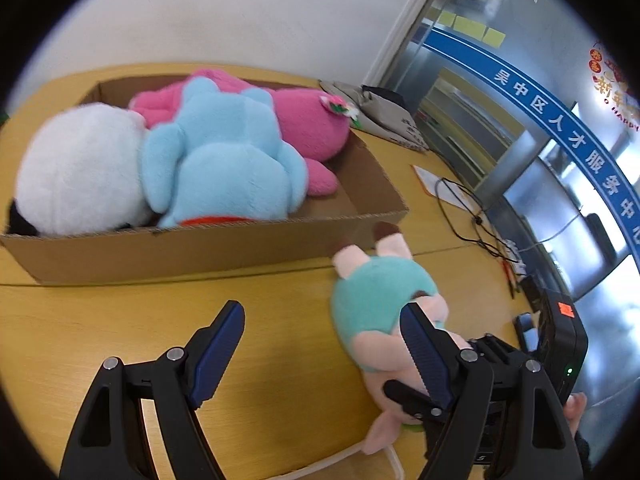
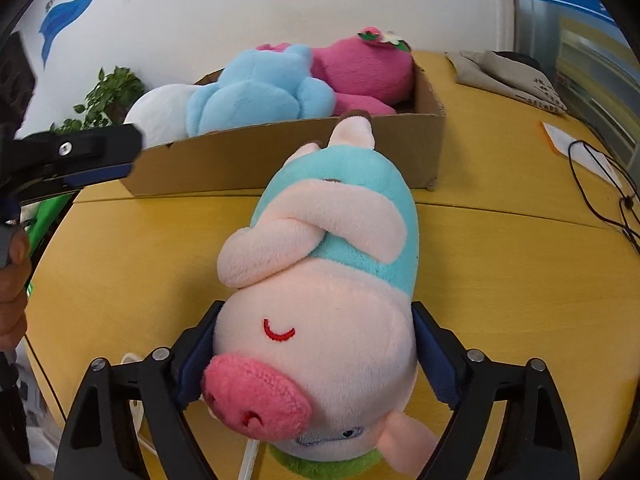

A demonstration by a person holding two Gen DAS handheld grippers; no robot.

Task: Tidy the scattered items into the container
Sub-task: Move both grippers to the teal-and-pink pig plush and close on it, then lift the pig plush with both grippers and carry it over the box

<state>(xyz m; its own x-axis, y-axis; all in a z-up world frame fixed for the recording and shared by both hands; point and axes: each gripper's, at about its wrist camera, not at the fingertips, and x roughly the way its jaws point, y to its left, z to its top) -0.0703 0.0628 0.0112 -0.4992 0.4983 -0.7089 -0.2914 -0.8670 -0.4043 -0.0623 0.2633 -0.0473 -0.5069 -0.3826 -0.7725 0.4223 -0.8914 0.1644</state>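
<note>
Right gripper (image 2: 316, 360) clamped the pink plush pig in a teal shirt (image 2: 320, 280) by its head on the yellow wooden table (image 2: 520, 280), brown cardboard box (image 2: 280, 160) at twelve o'clock, left gripper (image 1: 320, 344) spread, empty.

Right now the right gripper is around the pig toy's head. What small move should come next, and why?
Probably lift the pig toy a little off the table. The right gripper has its fingers against both sides of the head, and the cardboard box behind has a wall to clear.
</note>
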